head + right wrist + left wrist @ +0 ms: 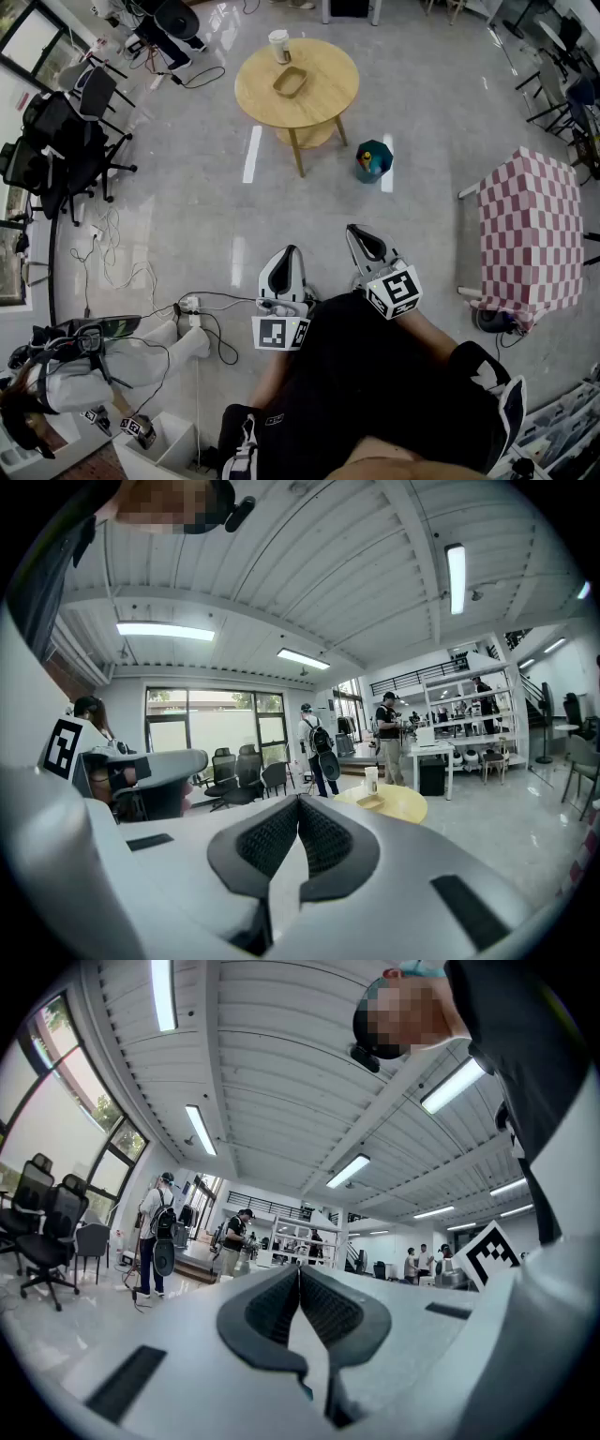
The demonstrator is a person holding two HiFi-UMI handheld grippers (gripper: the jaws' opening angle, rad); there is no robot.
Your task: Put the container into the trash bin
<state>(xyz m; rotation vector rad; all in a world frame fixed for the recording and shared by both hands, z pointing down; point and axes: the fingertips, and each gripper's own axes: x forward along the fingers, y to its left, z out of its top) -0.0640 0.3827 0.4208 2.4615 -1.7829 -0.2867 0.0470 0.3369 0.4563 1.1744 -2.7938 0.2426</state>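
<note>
The head camera looks steeply down past the left gripper (290, 250) and right gripper (353, 230) onto the glossy grey floor (187, 187), with the round light-wood table (328, 89) well ahead. Each gripper camera sits close behind its jaws, facing roughly level; the right one shares that table (398, 805).

no words, numbers or signs can be read anywhere.

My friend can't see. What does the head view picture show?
A person holds two shut, empty grippers, left gripper and right gripper, out in front. Ahead on the shiny grey floor stands a round wooden table bearing a brown container and a cup, with a teal trash bin beside it.
</note>
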